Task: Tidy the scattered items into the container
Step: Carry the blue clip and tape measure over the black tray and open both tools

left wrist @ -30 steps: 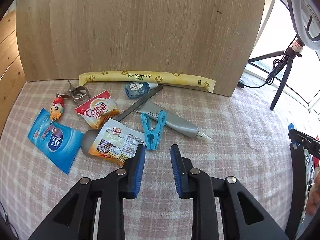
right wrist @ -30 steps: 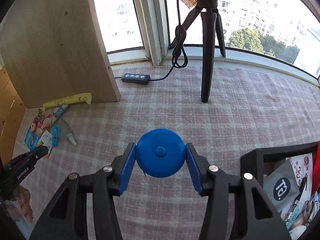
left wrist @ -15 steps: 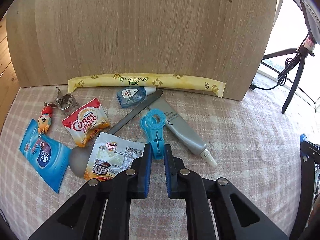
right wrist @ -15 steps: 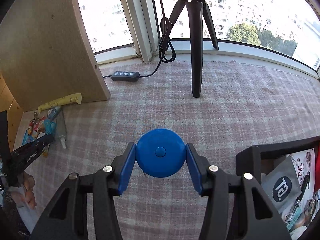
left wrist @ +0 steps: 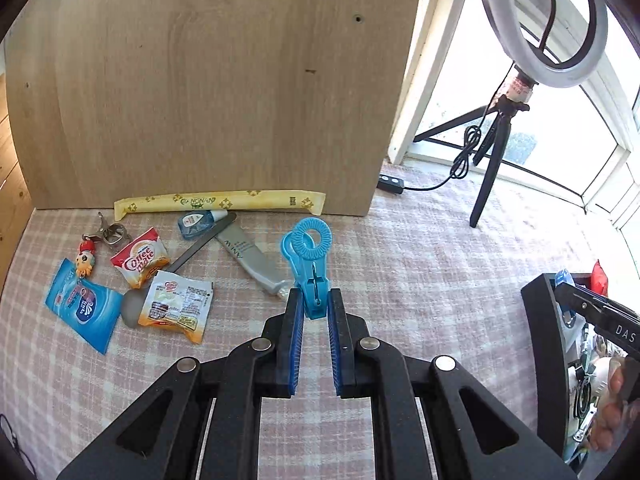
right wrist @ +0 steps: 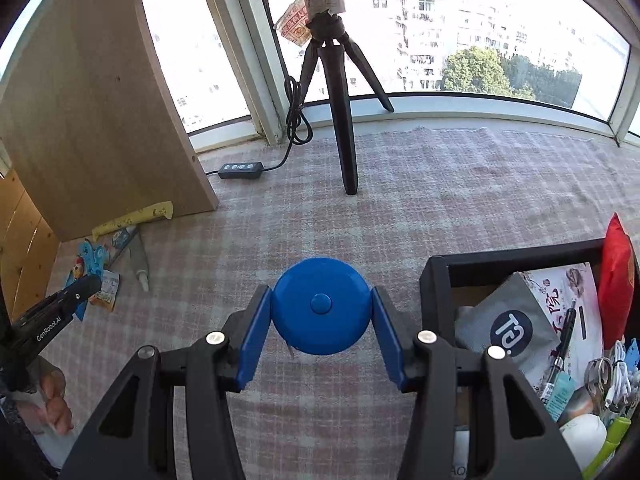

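Left wrist view: left of the wooden board's [left wrist: 224,80] base lie a blue wipes packet [left wrist: 82,306], a Coffee-mate sachet [left wrist: 140,258] and a grey tube [left wrist: 252,260]. The left gripper [left wrist: 314,306] is clamped on a blue clothespin [left wrist: 308,264], whose ringed end points toward the board. Right of it, in the right wrist view, the right gripper [right wrist: 322,312] pinches a blue round tape measure [right wrist: 322,306] just beside the black container [right wrist: 434,280].

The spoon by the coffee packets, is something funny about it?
A bit. The grey spoon lies slanted and half buried: a Coffee-mate packet covers part of its bowl, and its handle tip runs under the grey tube. Nothing looks spilled or broken.
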Demonstrator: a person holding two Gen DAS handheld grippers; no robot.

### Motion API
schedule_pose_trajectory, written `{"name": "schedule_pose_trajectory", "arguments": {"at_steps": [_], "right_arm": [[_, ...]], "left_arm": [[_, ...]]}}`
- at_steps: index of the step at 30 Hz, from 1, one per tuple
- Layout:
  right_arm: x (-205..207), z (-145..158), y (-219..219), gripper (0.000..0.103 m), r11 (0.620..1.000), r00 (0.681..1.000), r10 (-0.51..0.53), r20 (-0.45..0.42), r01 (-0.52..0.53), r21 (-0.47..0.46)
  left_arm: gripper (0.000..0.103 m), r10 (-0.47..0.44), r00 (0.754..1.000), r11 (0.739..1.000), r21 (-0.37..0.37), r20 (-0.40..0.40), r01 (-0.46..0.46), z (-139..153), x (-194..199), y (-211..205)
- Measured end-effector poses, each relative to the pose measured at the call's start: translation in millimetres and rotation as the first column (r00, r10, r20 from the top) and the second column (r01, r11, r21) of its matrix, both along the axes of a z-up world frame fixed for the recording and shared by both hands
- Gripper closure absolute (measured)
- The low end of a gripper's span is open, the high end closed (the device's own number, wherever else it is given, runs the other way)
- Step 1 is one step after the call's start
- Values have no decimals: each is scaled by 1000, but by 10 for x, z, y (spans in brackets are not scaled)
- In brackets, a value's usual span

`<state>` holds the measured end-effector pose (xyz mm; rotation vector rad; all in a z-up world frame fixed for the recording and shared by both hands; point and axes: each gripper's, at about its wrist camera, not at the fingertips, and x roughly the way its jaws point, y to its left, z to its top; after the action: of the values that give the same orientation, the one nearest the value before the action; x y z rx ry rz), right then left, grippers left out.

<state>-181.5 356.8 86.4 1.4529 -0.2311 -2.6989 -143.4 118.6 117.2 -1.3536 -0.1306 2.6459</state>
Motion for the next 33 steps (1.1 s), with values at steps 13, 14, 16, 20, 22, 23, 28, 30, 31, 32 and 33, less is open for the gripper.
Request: {"name": "schedule_pose_trajectory", "arguments": {"at_steps": [13,14,16,20,22,23,28,30,31,32,33], "right_arm": [[912,353,1522,54,964,963,-266,-31,267,10],[1005,368,1656,54,956,956,-291,-32,292,14],[1179,395,1909,54,940,940,-340,-34,341,19],[1483,414,2319,54,906,907,-420,-29,421,41],[1614,407,2480,54,892,894,-448,-24,449,46],[1667,405,2548,54,888,889,-458,-22,458,42],[1820,443,2729,42,865,866,-500,-18,500,36],[1841,464,2728,42,862,862,-506,-25,506,30],[1845,479,2716,42,862,863,-505,-28,505,29],[1834,489,2698,42,865,866,-500,-30,500,29],[1820,497,2677,42,868,868,-495,-32,496,30]], "left_arm": [[92,-381,924,922,74,-16,381,360,498,1934],[92,-409,912,909,77,-12,409,361,546,2083],[92,-456,890,887,71,-14,455,378,650,2355],[92,-530,848,845,77,-14,529,389,791,2780],[89,-563,826,824,71,-14,563,405,861,2967],[74,-573,819,818,59,-7,573,410,893,3048],[59,-589,807,807,30,-36,590,472,994,3123],[60,-582,812,812,27,-34,583,479,988,3085],[60,-578,815,815,28,-33,579,478,983,3064],[60,-575,817,817,30,-28,576,476,973,3034],[60,-572,820,820,31,-23,572,468,959,3000]]}}
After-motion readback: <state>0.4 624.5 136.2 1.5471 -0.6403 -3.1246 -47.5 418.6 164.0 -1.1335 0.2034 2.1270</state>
